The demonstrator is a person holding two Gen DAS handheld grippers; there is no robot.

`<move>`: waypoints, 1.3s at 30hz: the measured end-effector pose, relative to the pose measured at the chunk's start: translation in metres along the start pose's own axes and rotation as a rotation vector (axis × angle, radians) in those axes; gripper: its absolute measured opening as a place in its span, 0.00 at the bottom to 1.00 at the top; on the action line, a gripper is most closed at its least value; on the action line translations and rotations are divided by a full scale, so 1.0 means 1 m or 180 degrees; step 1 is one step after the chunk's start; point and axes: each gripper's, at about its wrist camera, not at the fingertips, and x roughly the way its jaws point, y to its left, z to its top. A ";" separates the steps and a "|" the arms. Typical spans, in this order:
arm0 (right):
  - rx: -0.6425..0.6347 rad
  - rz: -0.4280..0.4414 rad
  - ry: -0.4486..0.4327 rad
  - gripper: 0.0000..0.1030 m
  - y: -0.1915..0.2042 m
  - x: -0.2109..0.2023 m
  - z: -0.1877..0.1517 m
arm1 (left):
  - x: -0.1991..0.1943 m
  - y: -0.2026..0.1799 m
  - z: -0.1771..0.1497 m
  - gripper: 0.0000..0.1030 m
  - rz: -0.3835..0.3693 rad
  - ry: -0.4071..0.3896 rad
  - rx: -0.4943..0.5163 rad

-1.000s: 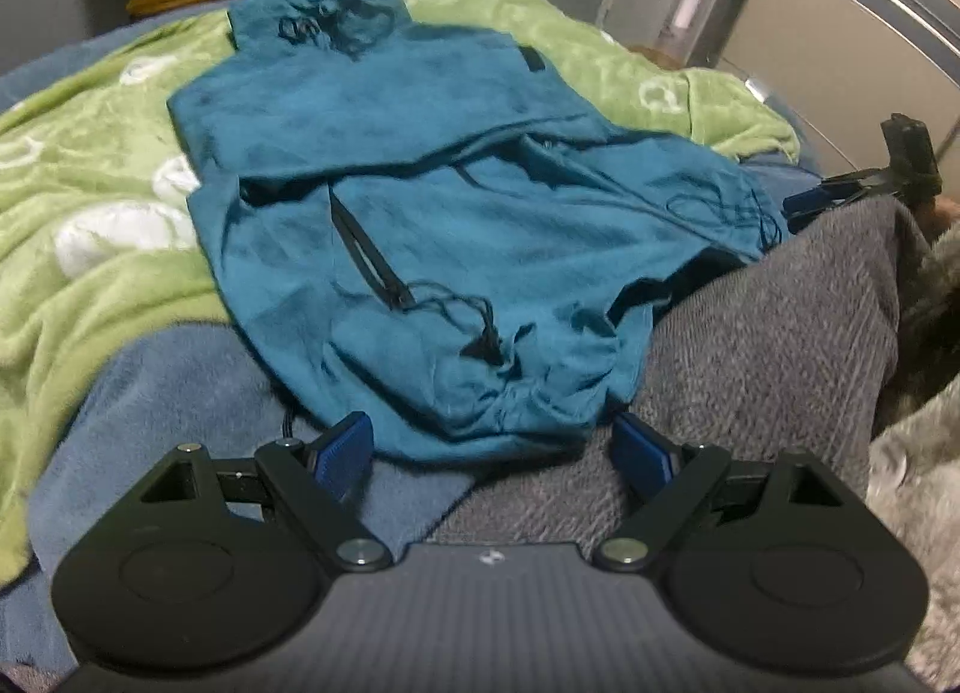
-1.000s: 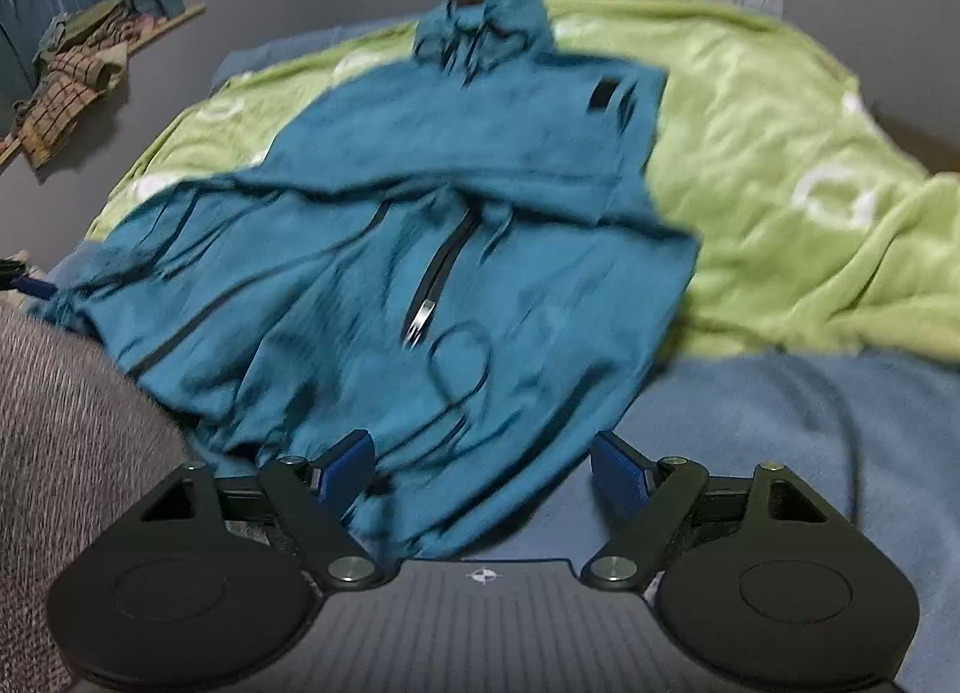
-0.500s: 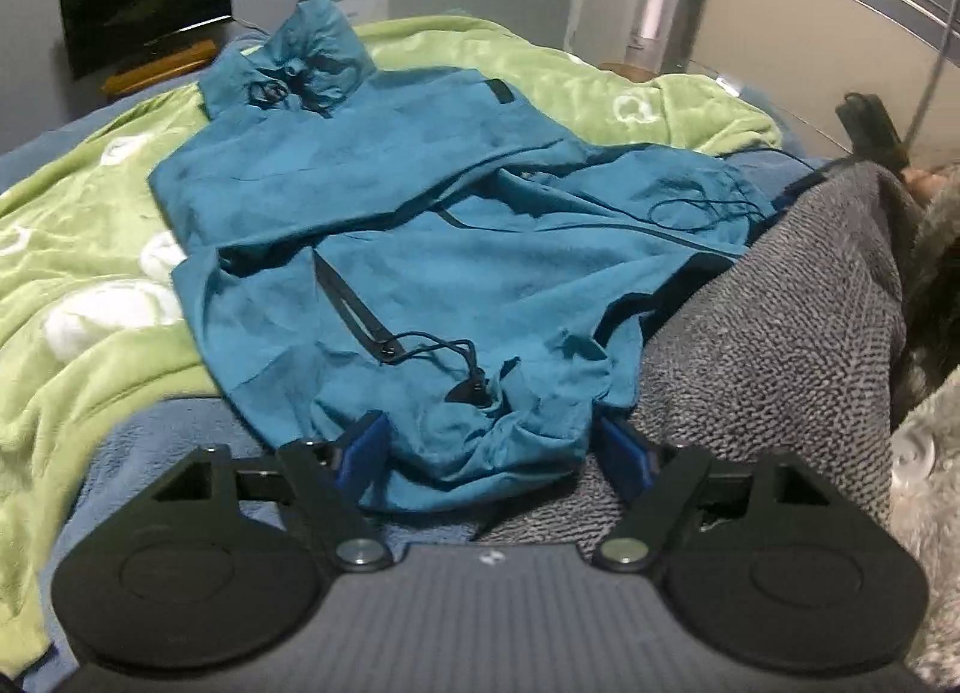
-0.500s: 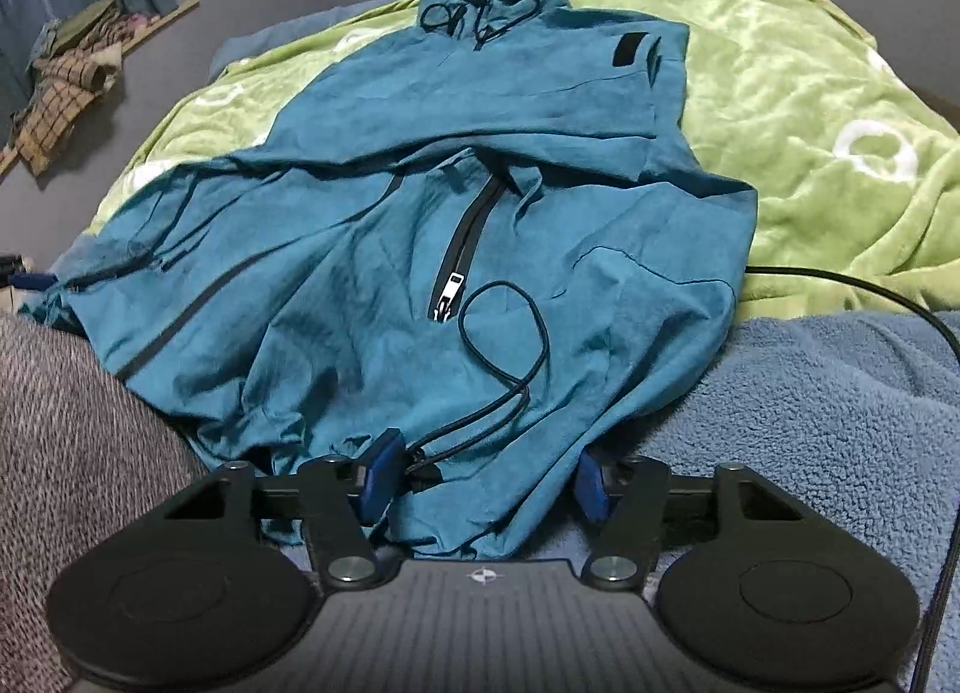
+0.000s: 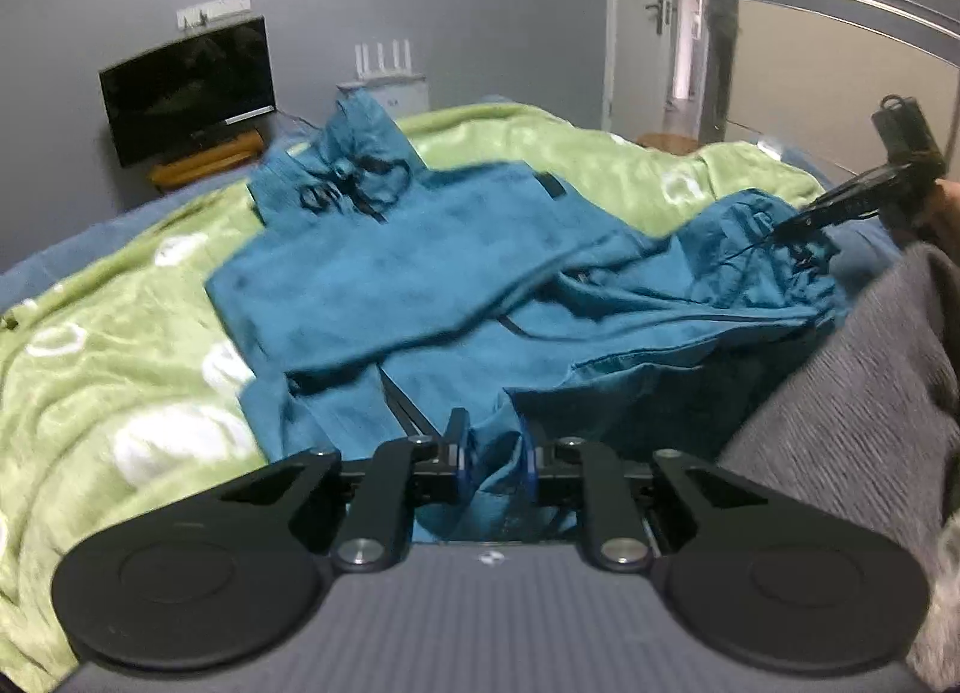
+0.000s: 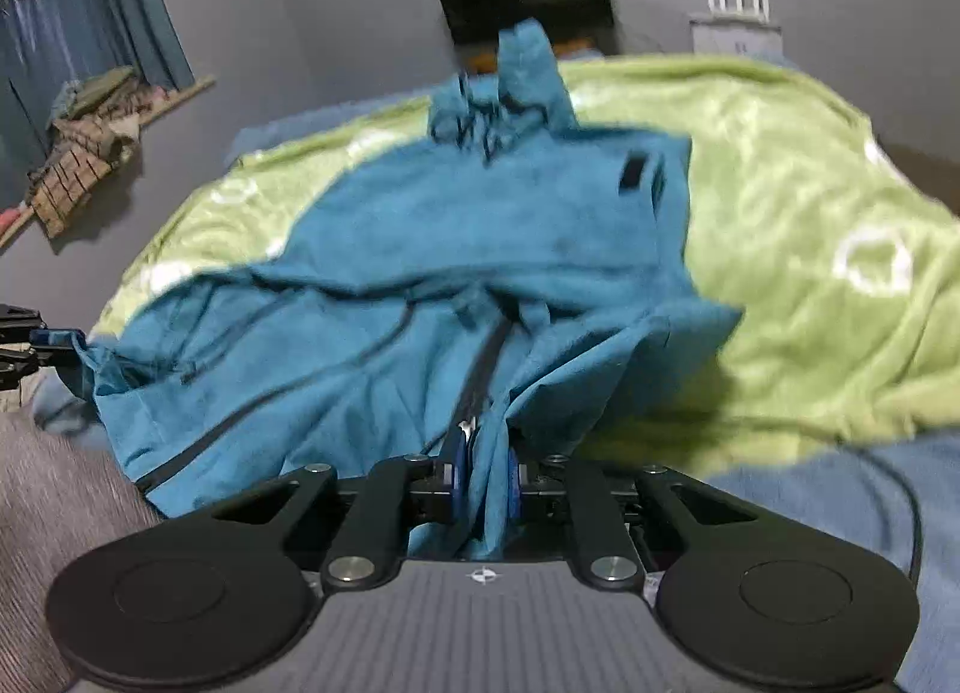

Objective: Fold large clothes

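A teal hooded jacket [image 5: 390,273] [image 6: 480,225] lies front up on the bed, hood at the far end and a sleeve folded across the chest. My left gripper [image 5: 493,447] has bunched hem fabric pinched between its blue pads while the jaws are closing. My right gripper [image 6: 485,465] is closing too, its pads pressing on the hem beside the zipper. Both hem corners hang raised off the bed. In the left wrist view the right gripper [image 5: 864,195] shows at the far right corner. In the right wrist view the left gripper [image 6: 54,342] shows at the left edge.
A green blanket [image 5: 120,333] [image 6: 810,213] covers the bed under the jacket. A grey knit throw [image 5: 840,405] [image 6: 60,483] lies at the near edge, with a blue blanket [image 6: 840,513] and a black cable [image 6: 906,501]. A dark screen [image 5: 186,87] and a door [image 5: 684,33] stand beyond.
Both grippers went from wide open around the hem to pinched on it. Both hands rose and tipped up, lifting the hem corners off the bed.
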 end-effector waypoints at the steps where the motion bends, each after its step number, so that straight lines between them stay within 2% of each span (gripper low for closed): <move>1: 0.0021 0.0010 -0.0077 0.14 -0.003 -0.002 0.007 | 0.002 0.002 0.004 0.14 0.0037 -0.0029 0.0015; 7: 0.0227 0.0026 -0.0555 0.14 -0.025 -0.002 0.056 | 0.018 0.026 0.040 0.14 0.0248 -0.0280 -0.0015; 13: 0.0410 -0.0045 -0.0844 0.14 -0.050 0.023 0.105 | 0.047 0.060 0.094 0.14 0.0373 -0.0578 -0.0074; 17: 0.0536 -0.0139 -0.0953 0.13 -0.062 0.046 0.135 | 0.079 0.082 0.128 0.14 0.0465 -0.0666 -0.0098; 18: 0.0541 -0.0179 -0.0982 0.05 -0.065 0.052 0.143 | 0.089 0.088 0.136 0.14 0.0485 -0.0678 -0.0099; 19: 0.0532 -0.0235 -0.1007 0.01 -0.067 0.059 0.151 | 0.099 0.093 0.143 0.14 0.0516 -0.0688 -0.0086; 23: 0.0584 -0.0377 -0.1073 0.02 -0.085 0.091 0.181 | 0.147 0.117 0.164 0.14 0.0624 -0.0650 -0.0188; 26: 0.0676 -0.0407 -0.1112 0.10 -0.101 0.120 0.192 | 0.179 0.135 0.169 0.14 0.0739 -0.0564 -0.0319; 28: 0.0721 -0.0219 -0.1244 0.24 -0.111 0.132 0.192 | 0.192 0.143 0.165 0.14 0.0769 -0.0512 -0.0332; 30: 0.0906 -0.0145 -0.1346 0.36 -0.122 0.141 0.191 | 0.202 0.150 0.161 0.14 0.0810 -0.0469 -0.0349; 32: 0.1050 0.0120 -0.1493 0.41 -0.133 0.146 0.187 | 0.207 0.157 0.156 0.13 0.0821 -0.0458 -0.0383; 33: 0.1092 0.0207 -0.1517 0.50 -0.138 0.149 0.185 | 0.210 0.159 0.154 0.13 0.0899 -0.0450 -0.0380; 36: 0.1083 0.0080 -0.1380 0.53 -0.142 0.168 0.186 | 0.218 0.173 0.149 0.13 0.1247 -0.0459 -0.0494; 38: 0.1009 -0.0033 -0.1217 0.53 -0.139 0.185 0.186 | 0.224 0.186 0.148 0.13 0.1342 -0.0466 -0.0647; 39: 0.0926 -0.0095 -0.1137 0.53 -0.137 0.195 0.186 | 0.226 0.193 0.147 0.17 0.1339 -0.0468 -0.0757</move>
